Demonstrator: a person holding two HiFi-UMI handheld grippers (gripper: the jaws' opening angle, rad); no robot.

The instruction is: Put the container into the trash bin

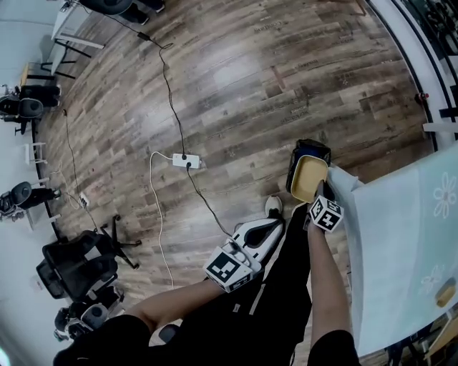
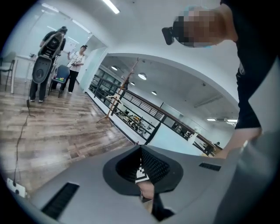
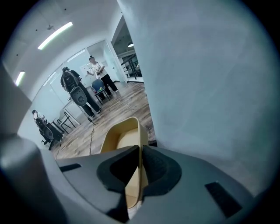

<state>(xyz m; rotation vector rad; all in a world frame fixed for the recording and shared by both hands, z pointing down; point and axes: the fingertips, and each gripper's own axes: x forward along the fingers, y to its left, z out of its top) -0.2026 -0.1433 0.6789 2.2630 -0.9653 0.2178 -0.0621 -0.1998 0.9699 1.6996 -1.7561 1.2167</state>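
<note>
We see a bright, evenly lit room: ceiling strip lights (image 2: 111, 6) glow white, and the wooden floor (image 1: 240, 71) carries a pale sheen. Shadows are soft. All views bend strongly at the edges. Both gripper views have black corners, and the near jaws look soft.

Container (image 1: 309, 179) over trash bin (image 1: 315, 149), beside table (image 1: 401, 239)

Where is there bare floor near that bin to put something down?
Free: wood floor beyond the trash bin, and between it and the power strip. Crowded: the bin's side by the table, where the right gripper holds the container, and the chairs at far left.
</note>
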